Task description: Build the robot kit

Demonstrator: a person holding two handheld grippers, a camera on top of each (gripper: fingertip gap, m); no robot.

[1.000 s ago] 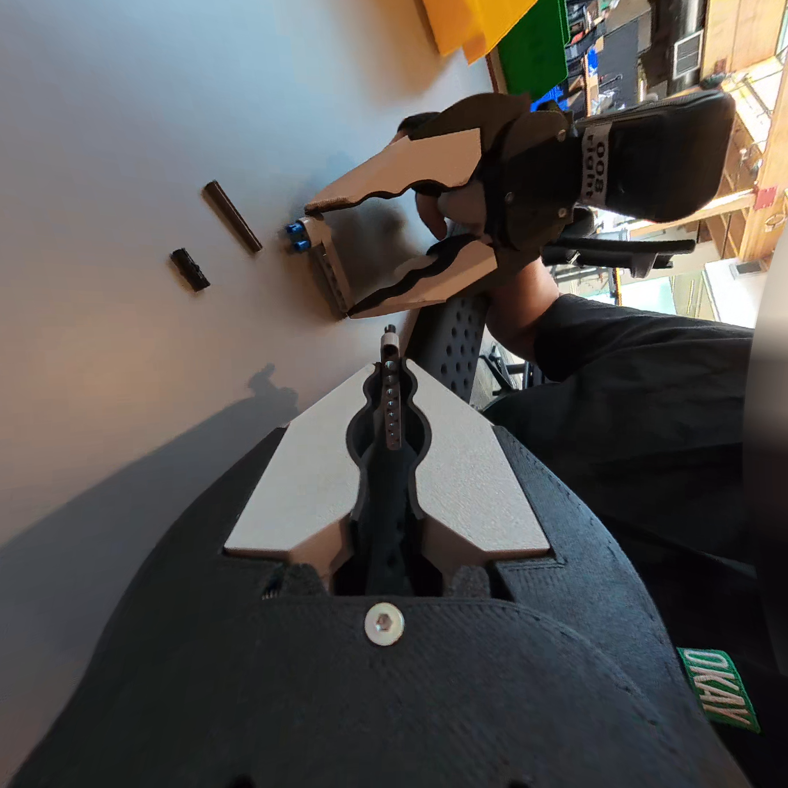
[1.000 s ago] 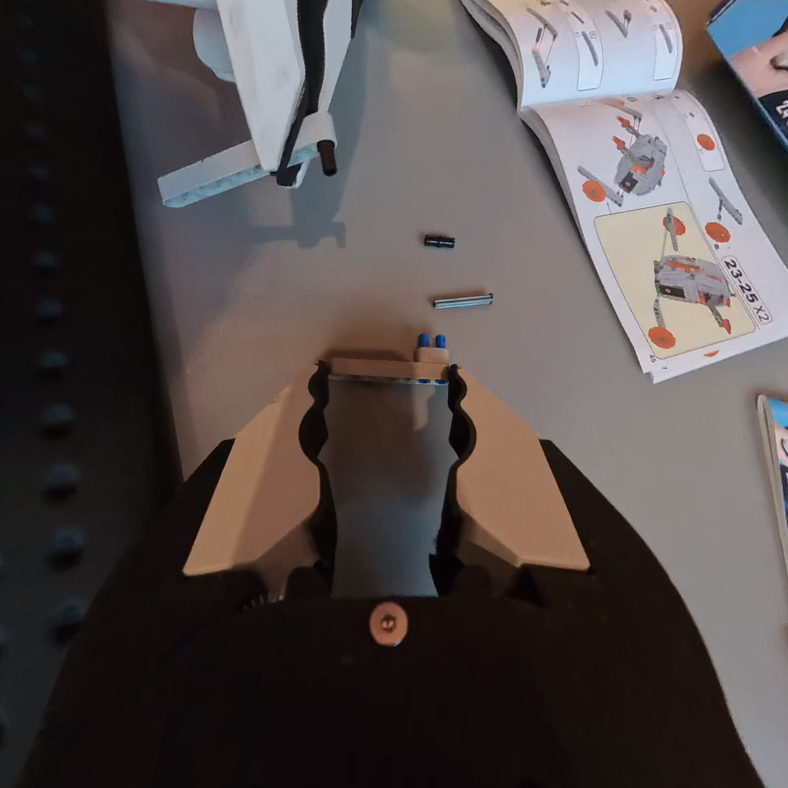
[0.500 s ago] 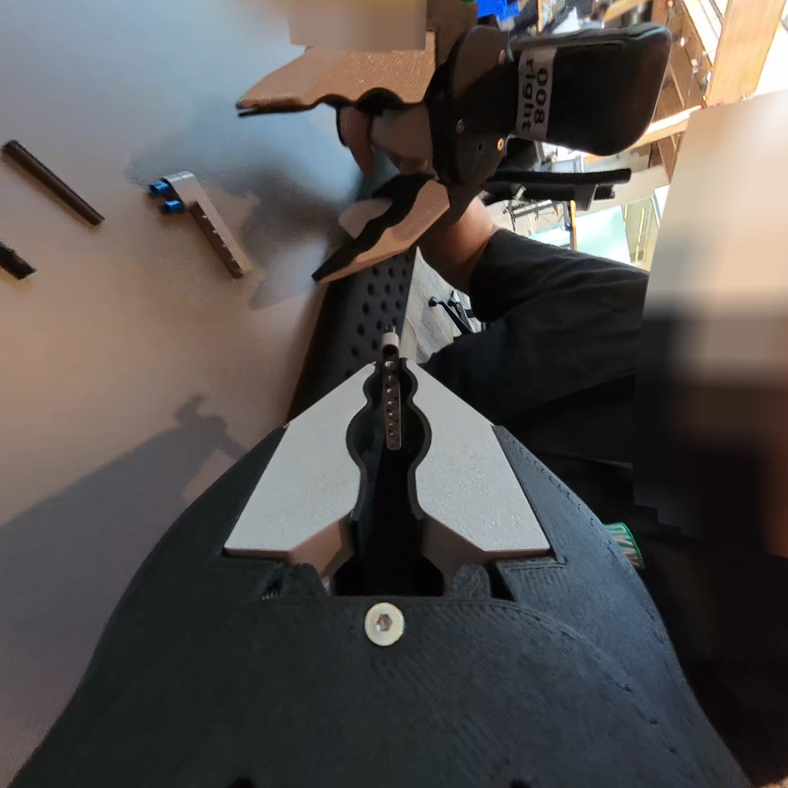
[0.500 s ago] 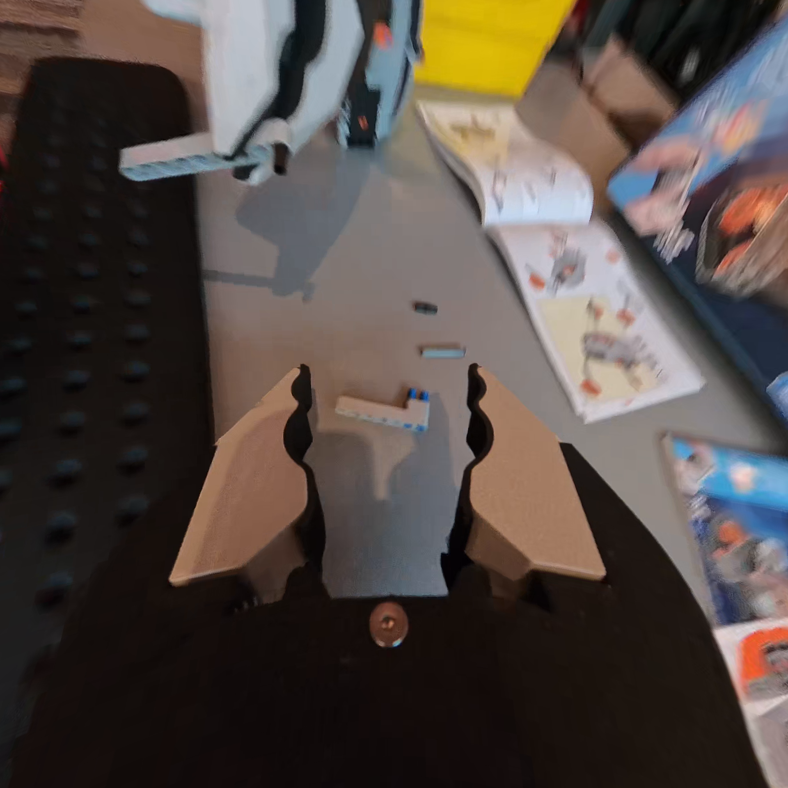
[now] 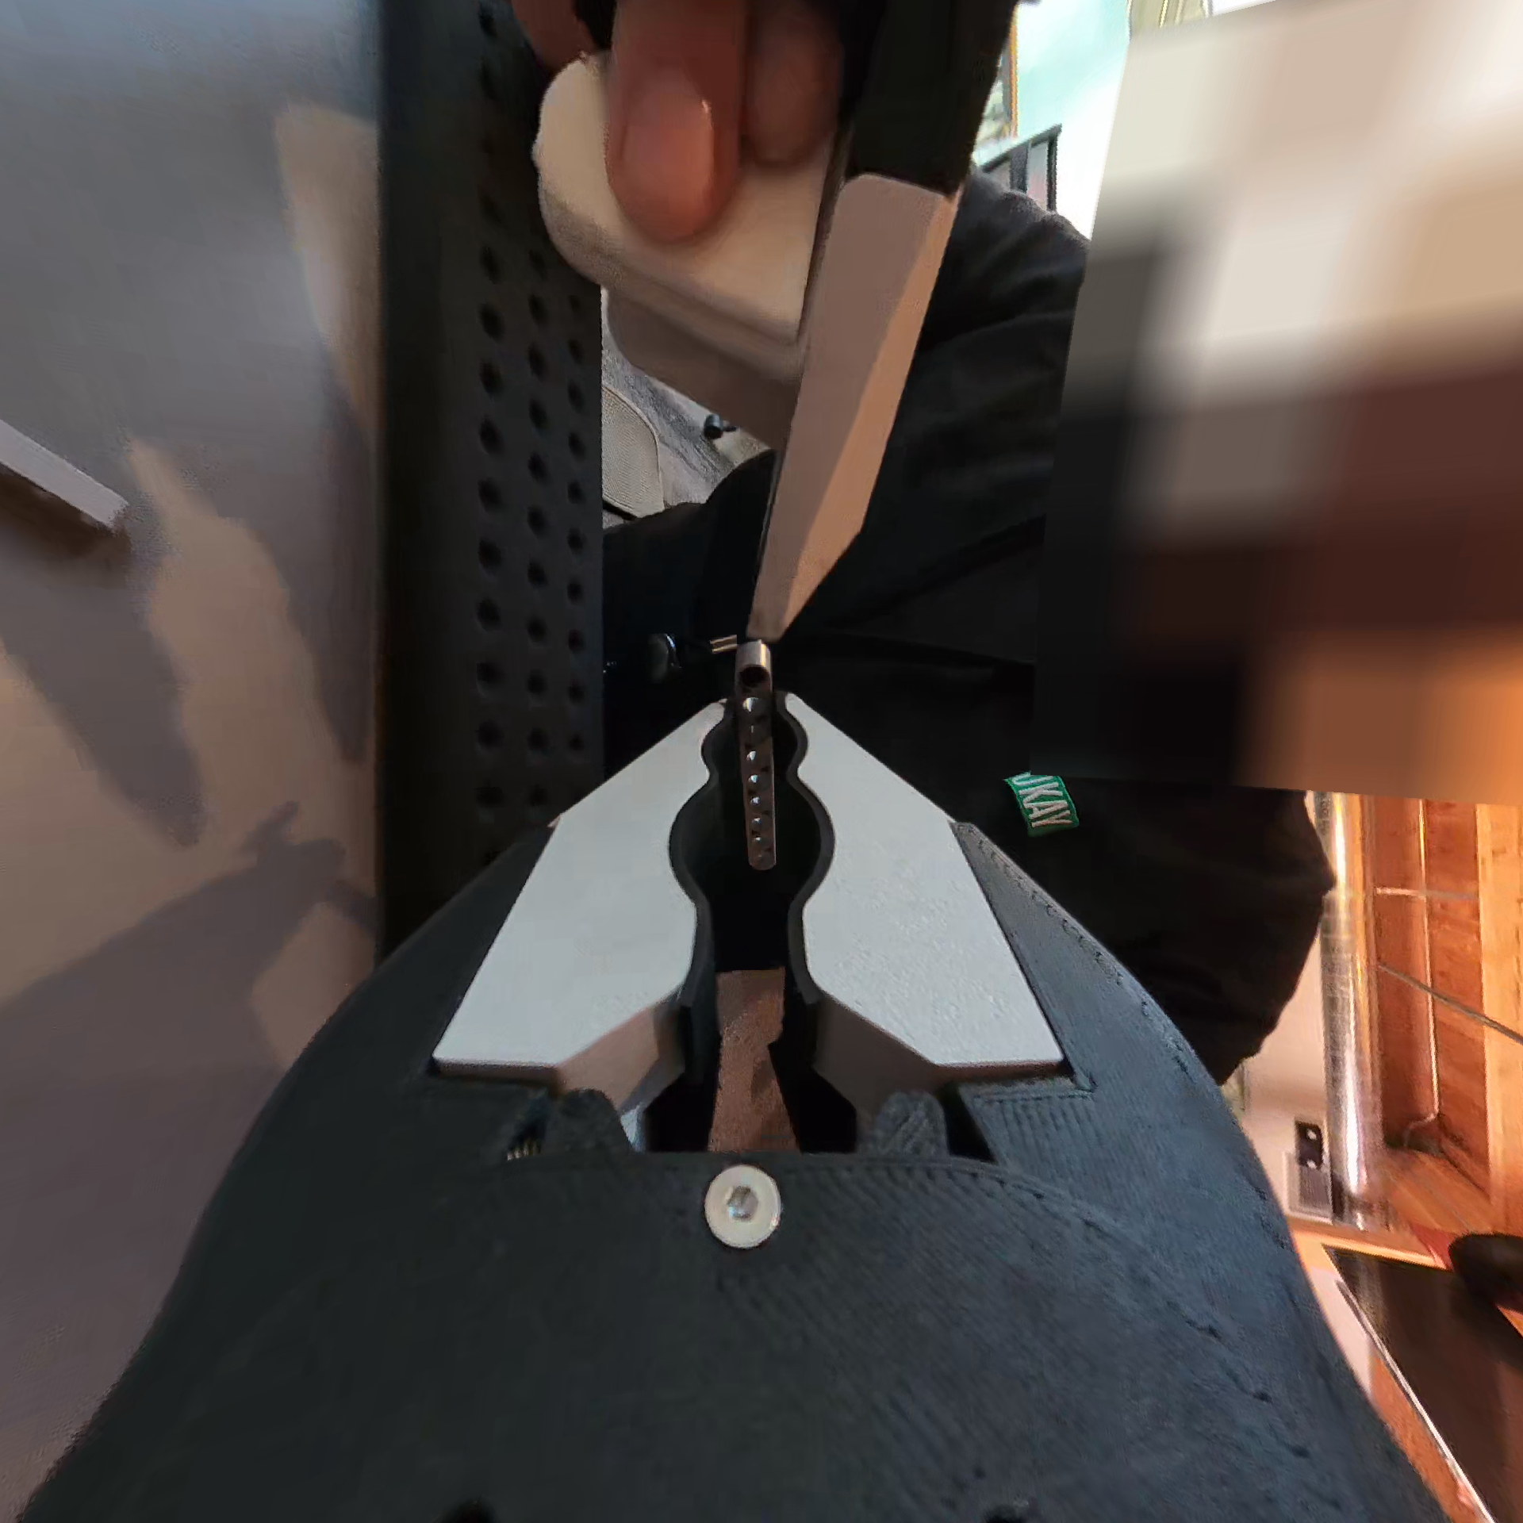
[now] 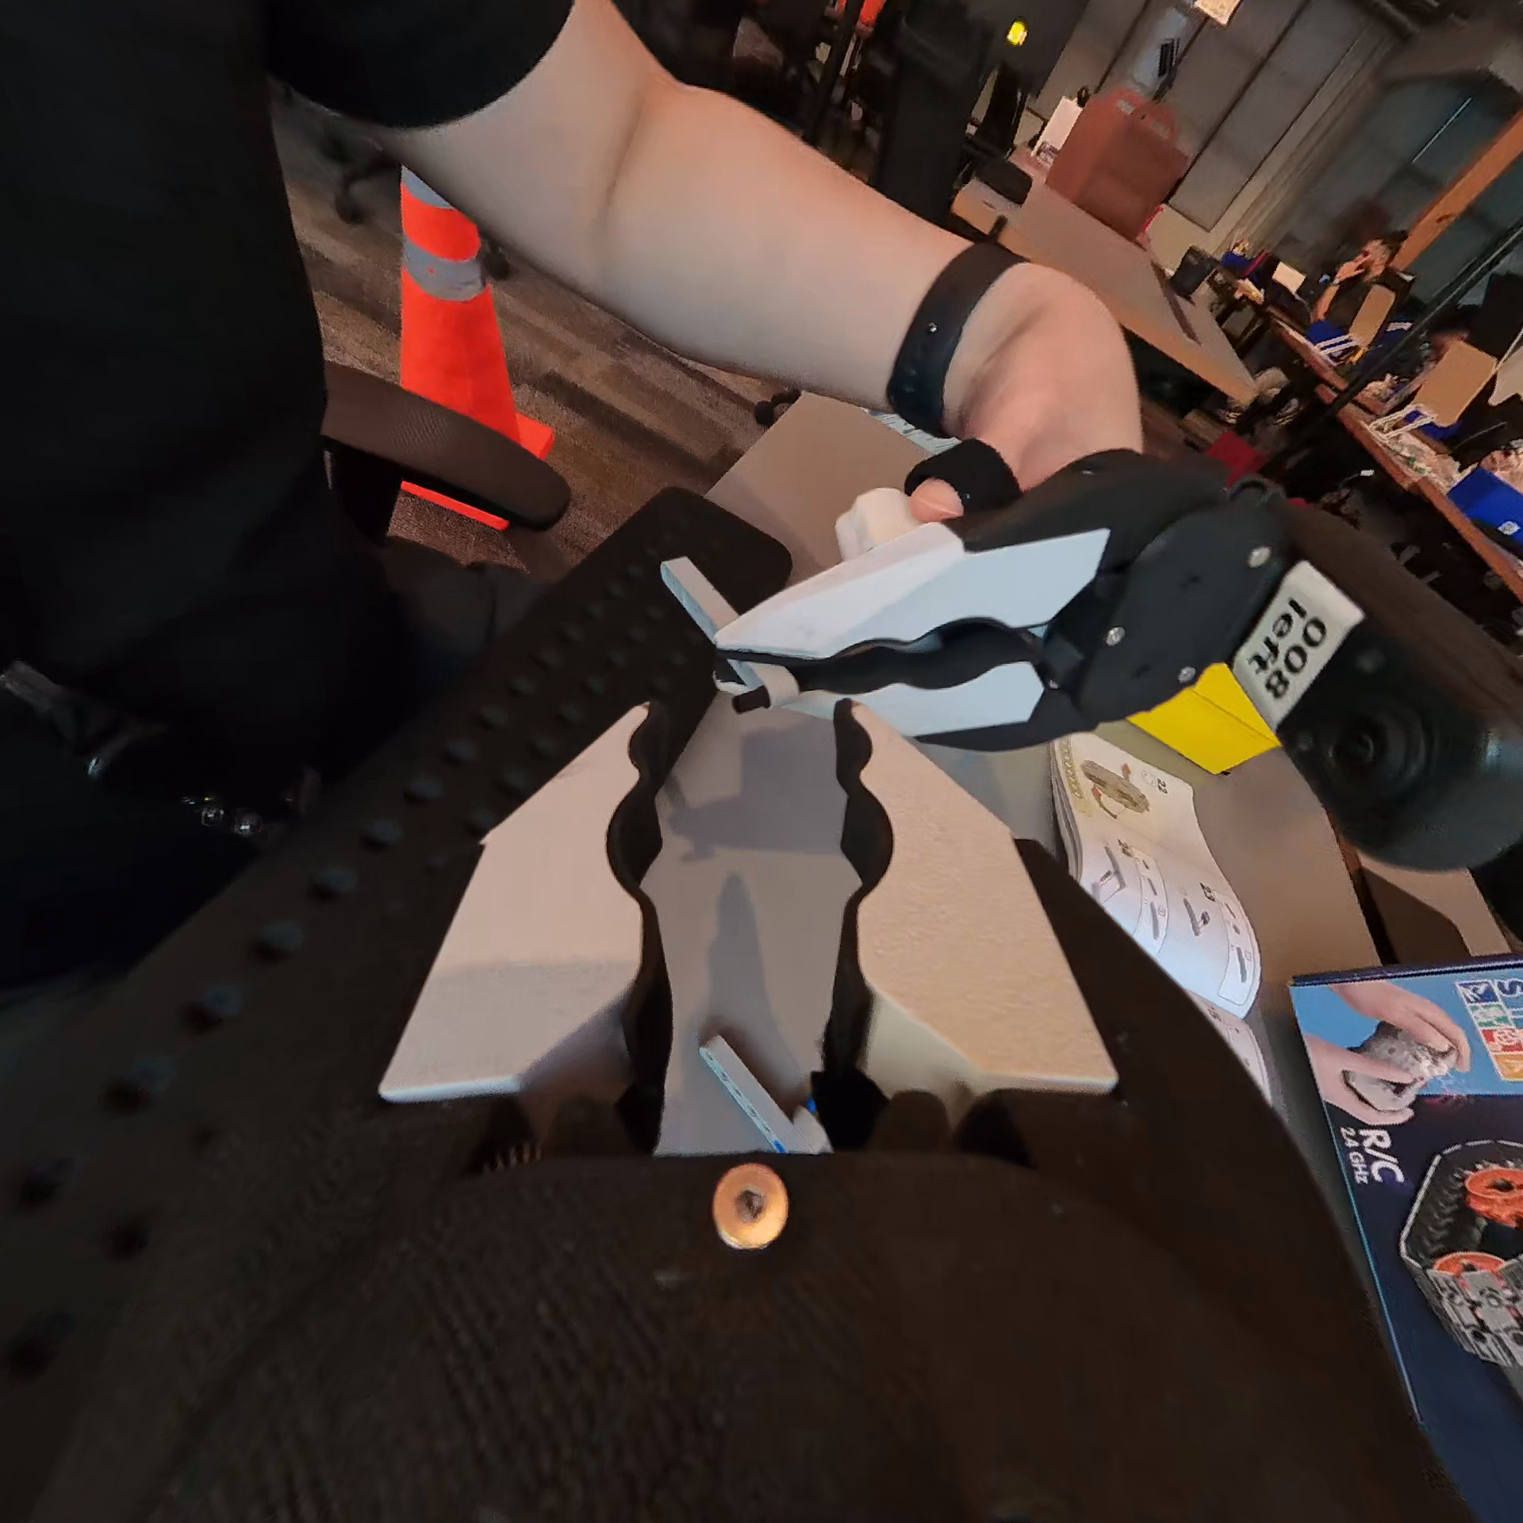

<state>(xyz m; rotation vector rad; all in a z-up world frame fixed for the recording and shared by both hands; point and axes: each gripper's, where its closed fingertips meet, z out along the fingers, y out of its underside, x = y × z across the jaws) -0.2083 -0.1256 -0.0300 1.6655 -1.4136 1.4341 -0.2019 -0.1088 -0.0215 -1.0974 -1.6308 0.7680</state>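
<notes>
The left gripper (image 5: 754,709) was closed on a thin grey beam (image 5: 756,775) with a row of holes, gripped edge-on between its fingers. The beam's end stood just past the fingertips, and a short pin stuck out beside it. In the right wrist view the same left gripper (image 6: 754,672) sat above the near edge of the bench (image 6: 742,931), with the beam (image 6: 696,597) poking out sideways from its tips toward a black dotted mat (image 6: 461,791) that lay along the bench's left edge.

The right gripper (image 6: 742,725) was open, its fingers spread wide and holding nothing. One finger (image 5: 849,395) of it came down from the top of the left wrist view, its tip just beside the end of the gripped beam; whether they touched could not be told. A person's hand (image 5: 700,107) held its white trigger close to the camera.

A second grey piece (image 6: 750,1104) with blue pegs at one end lay flat on the bench, seen low between the right gripper's fingers and apart from both of them.

An open instruction booklet (image 6: 1154,890) lay toward the right side of the bench, and a blue box (image 6: 1417,1154) sat at the right edge nearer the camera. An orange cone (image 6: 449,305) stood on the floor beyond the bench.
</notes>
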